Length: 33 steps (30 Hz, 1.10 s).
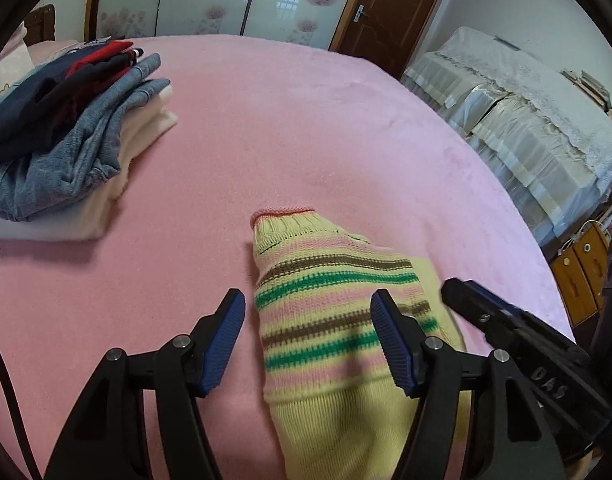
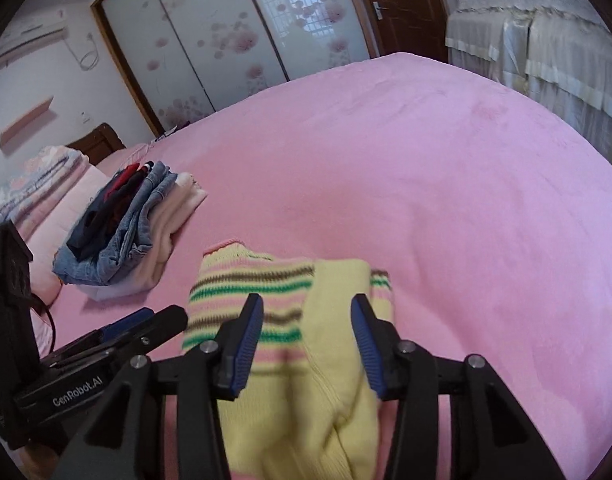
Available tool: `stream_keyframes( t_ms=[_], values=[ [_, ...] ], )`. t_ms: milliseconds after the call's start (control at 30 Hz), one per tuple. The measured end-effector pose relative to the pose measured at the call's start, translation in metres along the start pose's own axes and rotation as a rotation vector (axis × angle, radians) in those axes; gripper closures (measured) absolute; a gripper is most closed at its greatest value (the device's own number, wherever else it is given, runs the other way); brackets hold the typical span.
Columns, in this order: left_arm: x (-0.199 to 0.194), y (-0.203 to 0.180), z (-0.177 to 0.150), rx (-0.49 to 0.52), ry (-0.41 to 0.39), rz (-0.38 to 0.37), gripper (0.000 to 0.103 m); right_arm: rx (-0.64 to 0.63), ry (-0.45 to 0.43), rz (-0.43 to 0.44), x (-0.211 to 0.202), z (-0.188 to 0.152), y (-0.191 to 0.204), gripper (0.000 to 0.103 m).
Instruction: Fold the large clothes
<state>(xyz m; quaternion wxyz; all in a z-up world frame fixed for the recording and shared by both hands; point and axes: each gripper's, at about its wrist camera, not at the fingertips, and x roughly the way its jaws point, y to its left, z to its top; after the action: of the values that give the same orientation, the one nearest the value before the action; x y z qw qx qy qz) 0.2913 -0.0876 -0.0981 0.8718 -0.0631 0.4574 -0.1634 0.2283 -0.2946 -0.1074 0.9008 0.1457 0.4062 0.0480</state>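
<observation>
Left wrist view: yellow knit sweater with pink, green and brown stripes (image 1: 330, 312), folded, on pink bed (image 1: 266, 128).
Long axis: runs away from camera, ribbed pink-edged end farthest.
Left gripper (image 1: 308, 342): fingers released, straddling sweater.
Right gripper (image 2: 306, 346): fingers released above sweater.
Beside: stack of folded clothes (image 1: 70, 136), well apart.

Left gripper (image 1: 308, 322) pitched downward, jaws apart, pads touching nothing. Right gripper (image 2: 306, 326) close beside it, also pitched downward, jaws parted.
</observation>
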Motion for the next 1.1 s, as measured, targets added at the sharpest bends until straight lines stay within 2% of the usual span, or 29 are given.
stream_keyframes(
  t_ms=[67,100,133,200,300,433,567,700,1100],
  values=[
    [0.018,-0.003,0.003,0.013,0.037,0.018,0.05,-0.01,0.055,-0.003,0.019,0.001,0.001,0.083],
    [0.029,-0.004,0.001,0.025,0.062,0.039,0.052,-0.017,0.084,-0.019,0.028,0.0,-0.001,0.086],
    [0.037,-0.004,-0.001,0.033,0.08,0.04,0.052,-0.027,0.107,-0.07,0.038,-0.003,-0.005,0.091],
    [0.045,-0.003,-0.005,0.026,0.084,0.021,0.05,-0.016,0.105,-0.094,0.042,-0.006,-0.015,0.091],
    [0.046,0.0,-0.006,0.013,0.081,-0.001,0.049,0.046,0.093,-0.069,0.035,-0.009,-0.033,0.09],
    [0.04,0.0,-0.008,0.006,0.075,0.021,0.049,0.084,0.069,-0.093,0.021,-0.011,-0.043,0.09],
    [0.026,0.0,-0.01,0.007,0.083,0.023,0.048,0.135,0.064,-0.06,0.007,-0.016,-0.048,0.09],
    [0.008,-0.005,-0.016,0.005,0.077,0.016,0.04,0.135,0.042,-0.055,-0.012,-0.019,-0.043,0.086],
    [-0.058,-0.025,-0.032,0.033,0.033,-0.004,0.036,0.168,-0.004,-0.026,-0.069,-0.04,-0.024,0.086]
  ],
)
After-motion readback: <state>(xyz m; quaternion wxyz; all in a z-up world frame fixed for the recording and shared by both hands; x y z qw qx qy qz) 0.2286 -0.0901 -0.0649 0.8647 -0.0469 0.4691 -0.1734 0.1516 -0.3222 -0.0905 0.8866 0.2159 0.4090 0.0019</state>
